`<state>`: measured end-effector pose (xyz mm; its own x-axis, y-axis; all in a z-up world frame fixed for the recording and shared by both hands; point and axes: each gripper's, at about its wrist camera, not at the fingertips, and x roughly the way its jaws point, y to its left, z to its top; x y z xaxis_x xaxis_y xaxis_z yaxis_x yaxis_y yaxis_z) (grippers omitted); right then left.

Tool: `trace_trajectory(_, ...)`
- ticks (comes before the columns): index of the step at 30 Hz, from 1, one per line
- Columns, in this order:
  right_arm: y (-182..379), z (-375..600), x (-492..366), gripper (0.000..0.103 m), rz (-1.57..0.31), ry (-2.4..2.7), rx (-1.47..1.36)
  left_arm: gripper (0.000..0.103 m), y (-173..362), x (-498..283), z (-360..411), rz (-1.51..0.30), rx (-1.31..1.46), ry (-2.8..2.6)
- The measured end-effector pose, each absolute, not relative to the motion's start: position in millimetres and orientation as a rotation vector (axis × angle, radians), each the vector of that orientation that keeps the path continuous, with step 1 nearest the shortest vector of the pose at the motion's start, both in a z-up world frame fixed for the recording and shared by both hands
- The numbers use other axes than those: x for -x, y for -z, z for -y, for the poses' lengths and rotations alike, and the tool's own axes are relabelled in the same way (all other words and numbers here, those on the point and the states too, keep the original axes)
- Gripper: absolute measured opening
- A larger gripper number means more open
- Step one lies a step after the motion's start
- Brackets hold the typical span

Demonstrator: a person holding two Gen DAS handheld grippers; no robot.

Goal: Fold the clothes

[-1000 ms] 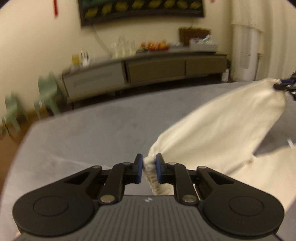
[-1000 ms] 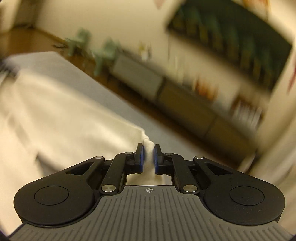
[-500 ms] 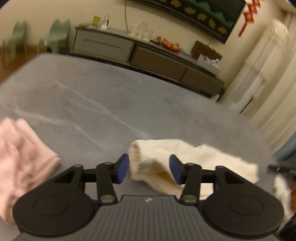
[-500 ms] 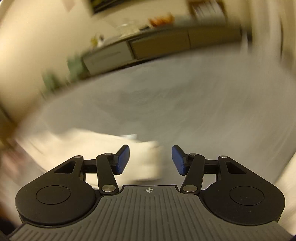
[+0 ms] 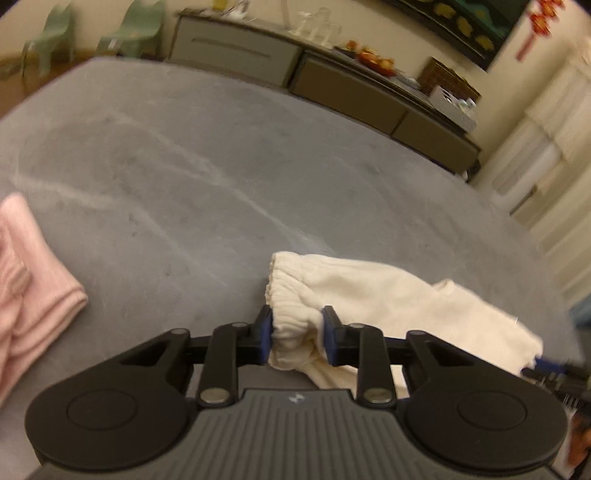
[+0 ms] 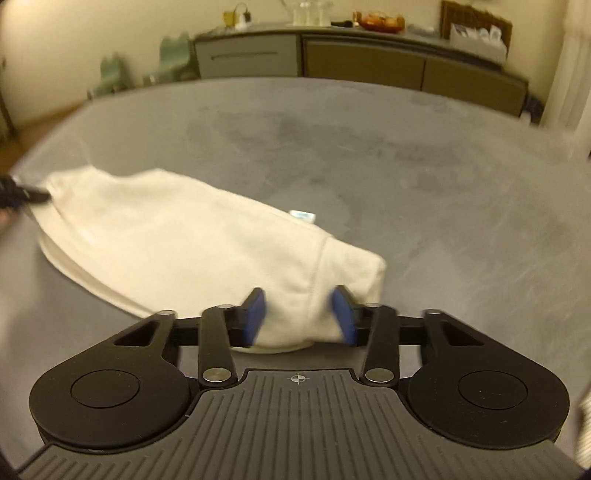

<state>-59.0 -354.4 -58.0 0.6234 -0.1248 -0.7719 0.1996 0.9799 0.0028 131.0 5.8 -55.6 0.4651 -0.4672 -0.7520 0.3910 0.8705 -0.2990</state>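
Observation:
A cream garment (image 5: 388, 291) lies folded lengthwise on the grey surface (image 5: 184, 177). Its gathered elastic end fills the gap of my left gripper (image 5: 297, 332), whose blue pads press it from both sides. In the right wrist view the same cream garment (image 6: 184, 236) stretches away to the left. My right gripper (image 6: 298, 317) stands open over its near end, with the cloth lying below and between the blurred blue fingers (image 6: 255, 314). The left gripper (image 6: 18, 194) shows as a dark shape at the garment's far left tip. The right gripper's blue tip (image 5: 550, 365) peeks in at the right.
A folded pink garment (image 5: 29, 288) lies at the left of the surface. Beyond the far edge stand a long low cabinet (image 6: 351, 62) with dishes and fruit on top, green chairs (image 5: 136, 26) and pale curtains (image 5: 554, 122).
Both grippers held the garment up a second ago, then let go and opened as it settled flat. Since then the left pads have narrowed onto the elastic end. The right stays open.

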Motion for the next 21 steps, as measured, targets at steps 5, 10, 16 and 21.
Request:
trace_trajectory(5,54.3,365.3,63.9,0.04,-0.895,0.256,-0.066,0.023,44.2,-115.9,-6.1,-0.881,0.013,0.531)
trace_trajectory(10,47.2,362.2,70.5,0.055,-0.882,0.292,-0.043,0.037,26.1,-88.9,-4.5,-0.82,-0.102,0.508)
trace_trajectory(16,21.8,330.9,83.8,0.059,-0.693,0.215,-0.036,0.037,-1.2,-67.1,-3.5,-0.672,-0.112,0.557)
trace_trajectory(21,38.3,326.5,76.6,0.058,-0.764,0.184,-0.03,0.037,34.6,-86.1,15.5,-0.819,-0.124,0.614)
